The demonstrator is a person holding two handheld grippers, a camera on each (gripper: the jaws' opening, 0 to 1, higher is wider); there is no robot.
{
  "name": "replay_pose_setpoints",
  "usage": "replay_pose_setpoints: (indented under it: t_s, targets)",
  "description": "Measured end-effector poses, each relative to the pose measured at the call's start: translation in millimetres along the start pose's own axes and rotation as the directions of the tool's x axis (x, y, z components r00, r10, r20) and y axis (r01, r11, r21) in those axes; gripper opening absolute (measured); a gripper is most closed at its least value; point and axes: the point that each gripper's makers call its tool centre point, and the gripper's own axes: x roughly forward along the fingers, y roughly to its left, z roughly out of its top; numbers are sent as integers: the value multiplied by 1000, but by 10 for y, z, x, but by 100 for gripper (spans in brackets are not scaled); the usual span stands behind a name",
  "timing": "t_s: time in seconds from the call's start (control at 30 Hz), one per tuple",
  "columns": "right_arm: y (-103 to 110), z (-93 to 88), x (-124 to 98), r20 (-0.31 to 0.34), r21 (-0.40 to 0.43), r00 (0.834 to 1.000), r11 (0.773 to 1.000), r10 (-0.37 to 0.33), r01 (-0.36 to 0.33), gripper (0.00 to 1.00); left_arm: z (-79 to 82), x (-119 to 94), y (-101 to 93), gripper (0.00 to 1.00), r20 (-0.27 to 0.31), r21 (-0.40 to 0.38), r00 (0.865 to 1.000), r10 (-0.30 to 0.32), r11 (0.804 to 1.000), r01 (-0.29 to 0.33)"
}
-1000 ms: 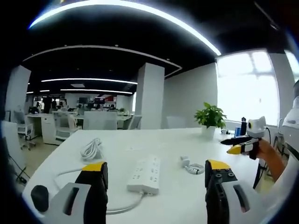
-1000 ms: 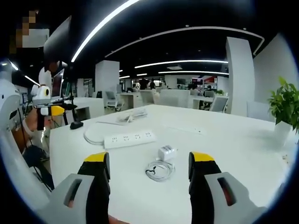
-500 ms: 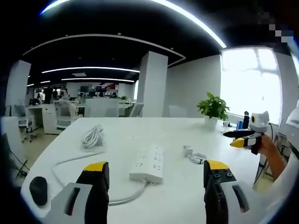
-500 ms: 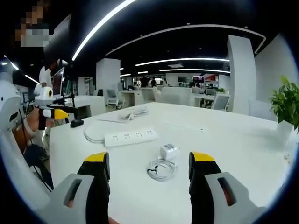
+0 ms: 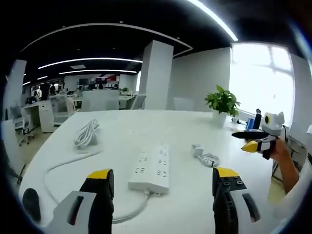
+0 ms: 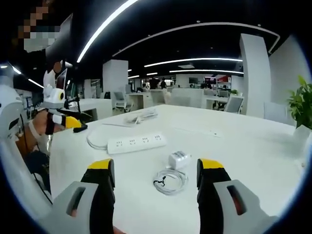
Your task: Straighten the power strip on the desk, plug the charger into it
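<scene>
While nothing is held yet, both hands are up over the bench.

Left gripper: the left gripper (image 5: 161, 183) has its jaws spread wide with nothing between them. It hangs above the bench, just short of the near end of the power strip.

Right gripper: the right gripper (image 6: 157, 178) also has its jaws spread wide and holds nothing. The charger lies just past its tips.

Power strip: the power strip (image 5: 151, 168) is long and white. It lies flat on the bench at a slant, with its cord (image 5: 63, 163) curling off to the side.

Charger: the charger (image 6: 179, 158) is a small white block. It sits near the strip but not touching it, with its thin cable (image 6: 168, 180) in a little loop beside it.

How to do it well: I think the strip should be turned first. Push or pinch one end softly so it swings straight and the cord does not drag it back. Then pick the charger up by its sides, with the prongs facing the holes.

Bench: the bench (image 6: 243, 161) is wide, white and smooth. A second coil of white cable (image 5: 87, 136) lies farther back.

Room: a big office with long ceiling lights, white pillars, far desks and chairs. A potted plant (image 5: 222, 105) stands by a bright window.
</scene>
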Motion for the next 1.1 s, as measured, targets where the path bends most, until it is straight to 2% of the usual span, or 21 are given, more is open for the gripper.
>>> replay_pose_setpoints:
  t_s: [0.27,0.43,0.67,0.83,1.1]
  targets:
    - [-44,-30,70,-8,9,1000,1000,6,-6,67,-18,337,4,84,-75,49,997,-7,999,11]
    - [-97,-61,117,-14,19,1000,1000,2,-2,67,-49,564,-24,84,-137,86,990,-21,996,33]
    - [-160,-102,170,-25,31,1000,1000,-1,2,67,-33,821,-45,86,-171,86,984,-43,995,58]
    - [-213,-130,226,-32,42,999,999,0,1,67,-196,989,46,87,-245,102,969,-15,994,42]
    - [-290,-124,297,-36,52,999,999,2,0,67,-348,1140,164,86,-303,112,953,17,994,18]
